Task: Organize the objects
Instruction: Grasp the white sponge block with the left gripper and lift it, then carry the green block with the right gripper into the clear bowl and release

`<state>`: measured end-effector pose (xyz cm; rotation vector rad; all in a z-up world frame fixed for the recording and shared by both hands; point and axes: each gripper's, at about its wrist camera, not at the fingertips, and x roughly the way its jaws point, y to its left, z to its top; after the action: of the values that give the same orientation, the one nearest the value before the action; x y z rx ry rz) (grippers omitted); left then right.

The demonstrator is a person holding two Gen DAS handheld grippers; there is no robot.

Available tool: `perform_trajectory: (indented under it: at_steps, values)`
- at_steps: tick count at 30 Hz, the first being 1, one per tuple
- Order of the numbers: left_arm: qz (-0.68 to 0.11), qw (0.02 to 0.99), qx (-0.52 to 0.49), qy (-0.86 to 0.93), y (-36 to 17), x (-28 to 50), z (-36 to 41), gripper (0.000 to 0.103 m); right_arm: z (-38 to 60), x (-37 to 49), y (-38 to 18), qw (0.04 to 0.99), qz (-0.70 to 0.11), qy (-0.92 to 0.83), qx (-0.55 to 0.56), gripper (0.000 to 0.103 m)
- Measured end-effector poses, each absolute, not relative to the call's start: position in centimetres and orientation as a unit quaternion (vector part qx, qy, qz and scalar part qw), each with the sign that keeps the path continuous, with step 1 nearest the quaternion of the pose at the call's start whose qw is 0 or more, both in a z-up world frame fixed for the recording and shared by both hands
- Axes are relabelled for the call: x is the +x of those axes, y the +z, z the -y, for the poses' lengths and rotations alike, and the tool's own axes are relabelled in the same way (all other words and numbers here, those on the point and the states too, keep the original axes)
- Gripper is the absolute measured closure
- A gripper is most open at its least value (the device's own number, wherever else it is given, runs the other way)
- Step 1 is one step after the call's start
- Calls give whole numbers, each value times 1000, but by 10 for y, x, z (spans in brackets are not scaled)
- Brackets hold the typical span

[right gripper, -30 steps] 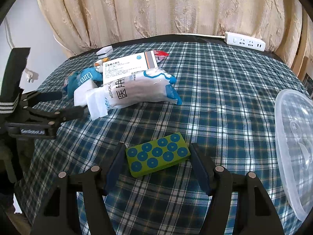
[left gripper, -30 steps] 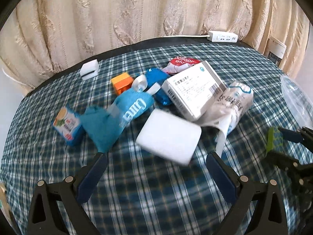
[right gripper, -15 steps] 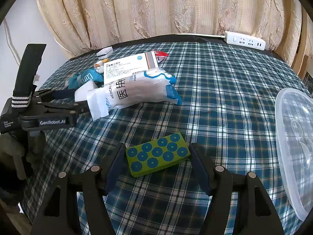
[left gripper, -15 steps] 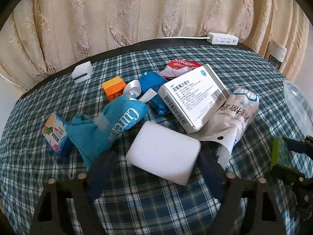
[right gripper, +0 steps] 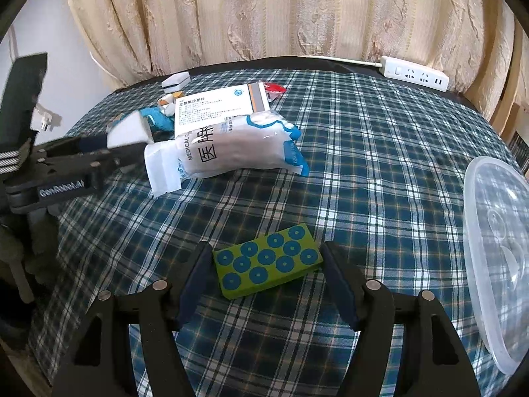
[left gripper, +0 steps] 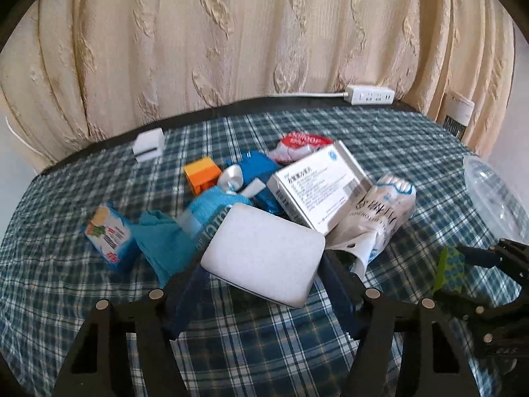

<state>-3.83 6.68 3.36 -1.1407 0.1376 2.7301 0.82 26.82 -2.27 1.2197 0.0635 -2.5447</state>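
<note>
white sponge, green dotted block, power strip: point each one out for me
white sponge (left gripper: 263, 254): left wrist view, middle of its broad top face
green dotted block (right gripper: 267, 260): right wrist view, centre of its dotted top
power strip (right gripper: 415, 73): right wrist view, middle of its white socket face

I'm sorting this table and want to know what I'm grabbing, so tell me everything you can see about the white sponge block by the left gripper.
The white sponge block is a thick, rounded-corner slab of matte, foam-like material, plain and unmarked. It sits tilted between the left gripper's blue pads, whose jaws have just been closing onto its sides. Its far edge leans over the blue cloth pouch and sits close by the white medicine box on the plaid tablecloth. The right wrist view shows it raised at the gripper's tip.
</note>
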Motion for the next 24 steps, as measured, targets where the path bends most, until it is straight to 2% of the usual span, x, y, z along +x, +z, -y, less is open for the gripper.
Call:
perform_trajectory:
  at_steps: [4, 11, 15, 24]
  values:
    - [-49, 80, -366, 926, 41, -34, -66, 31, -263, 7, -24, 157, -38, -889, 429, 30]
    - [-69, 48, -342, 936, 47, -25, -66, 31, -253, 8, -26, 139, -75, -889, 430, 30]
    - [-79, 40, -329, 940, 51, -21, -68, 31, -252, 9, -25, 133, -74, -891, 428, 36]
    - [-92, 35, -321, 942, 52, -14, -75, 31, -257, 9, -24, 123, -64, -894, 427, 36]
